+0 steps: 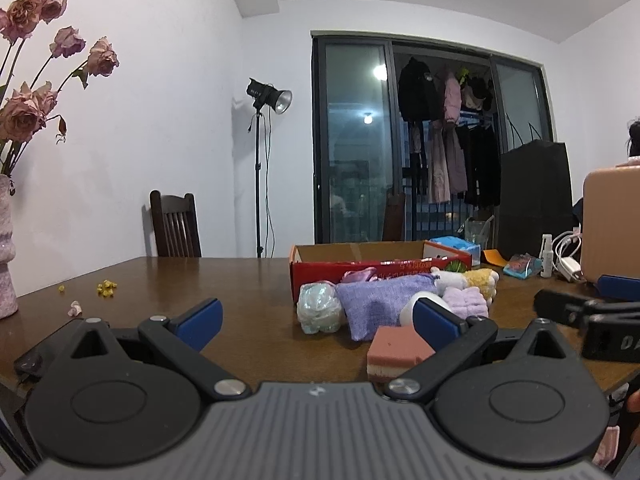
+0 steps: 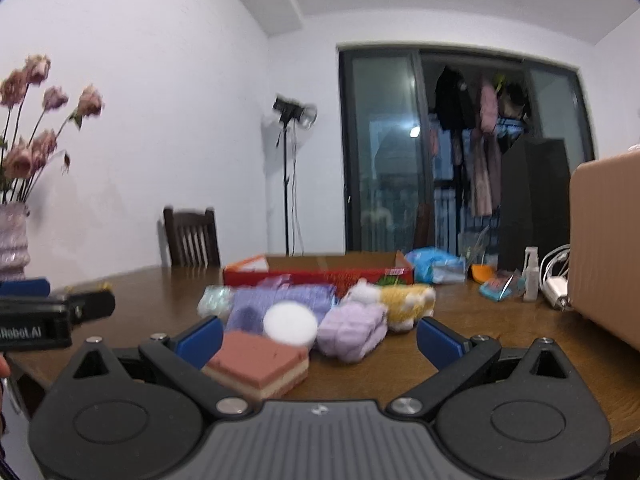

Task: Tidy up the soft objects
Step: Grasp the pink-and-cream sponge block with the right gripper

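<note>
Several soft objects lie on the wooden table in front of a red cardboard box (image 1: pixel 320 270) (image 2: pixel 312 276): a pink layered sponge (image 1: pixel 396 350) (image 2: pixel 260 362), a white round puff (image 2: pixel 290 322), a purple knitted cloth (image 1: pixel 376 304) (image 2: pixel 276 300), a lilac rolled towel (image 1: pixel 466 300) (image 2: pixel 350 330), a yellow and white plush (image 1: pixel 480 280) (image 2: pixel 404 300) and a pale blue-green bundle (image 1: pixel 320 308) (image 2: pixel 214 300). My left gripper (image 1: pixel 318 322) is open and empty, short of the pile. My right gripper (image 2: pixel 320 334) is open and empty, with the sponge by its left finger.
A vase of dried pink roses (image 1: pixel 24 112) (image 2: pixel 24 148) stands at the table's left. A tan case (image 1: pixel 612 224) (image 2: pixel 608 248), a charger with cables (image 2: pixel 554 280), a spray bottle (image 2: pixel 531 274) and blue packets (image 2: pixel 434 266) sit at the right. A chair (image 1: pixel 176 224) stands behind.
</note>
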The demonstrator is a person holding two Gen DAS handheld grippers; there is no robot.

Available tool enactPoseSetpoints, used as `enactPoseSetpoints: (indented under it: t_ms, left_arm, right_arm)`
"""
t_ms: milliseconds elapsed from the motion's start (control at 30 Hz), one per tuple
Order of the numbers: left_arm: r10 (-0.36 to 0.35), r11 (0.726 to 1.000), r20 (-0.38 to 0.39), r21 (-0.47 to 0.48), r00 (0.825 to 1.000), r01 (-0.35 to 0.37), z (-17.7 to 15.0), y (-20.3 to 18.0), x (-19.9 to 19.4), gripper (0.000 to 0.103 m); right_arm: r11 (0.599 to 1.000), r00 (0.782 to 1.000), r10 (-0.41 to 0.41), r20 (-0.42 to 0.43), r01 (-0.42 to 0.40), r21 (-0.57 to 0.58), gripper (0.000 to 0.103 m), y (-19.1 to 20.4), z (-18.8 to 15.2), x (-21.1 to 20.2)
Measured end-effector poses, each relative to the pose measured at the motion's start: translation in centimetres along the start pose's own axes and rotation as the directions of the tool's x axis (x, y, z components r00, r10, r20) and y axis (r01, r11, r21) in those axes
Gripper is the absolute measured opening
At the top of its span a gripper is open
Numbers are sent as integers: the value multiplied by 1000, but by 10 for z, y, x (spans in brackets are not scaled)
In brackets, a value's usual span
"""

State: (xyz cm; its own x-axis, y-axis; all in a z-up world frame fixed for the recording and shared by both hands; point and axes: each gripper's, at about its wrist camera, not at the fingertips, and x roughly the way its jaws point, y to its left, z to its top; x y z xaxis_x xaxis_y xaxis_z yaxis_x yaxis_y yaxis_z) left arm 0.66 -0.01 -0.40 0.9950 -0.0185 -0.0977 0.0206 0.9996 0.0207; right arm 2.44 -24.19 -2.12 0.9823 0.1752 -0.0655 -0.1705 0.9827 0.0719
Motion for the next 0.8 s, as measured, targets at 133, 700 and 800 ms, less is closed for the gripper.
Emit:
enactPoseSetpoints:
  t_ms: [133, 700, 800]
  left_arm:
    - [-55, 998, -63, -24, 996, 54, 5, 10, 29, 103]
    - [-432, 886, -398, -356, 809, 298, -12, 2, 133, 36]
    - [-458, 869, -378, -383, 805, 314, -12, 5, 113, 51]
  right_arm:
    - [993, 995, 75, -61, -69, 97, 103, -18, -5, 19]
    - [936, 911, 253, -325, -147, 318, 36, -22, -16, 123]
    - [938, 925, 242, -292, -146, 315, 36, -28, -13, 106]
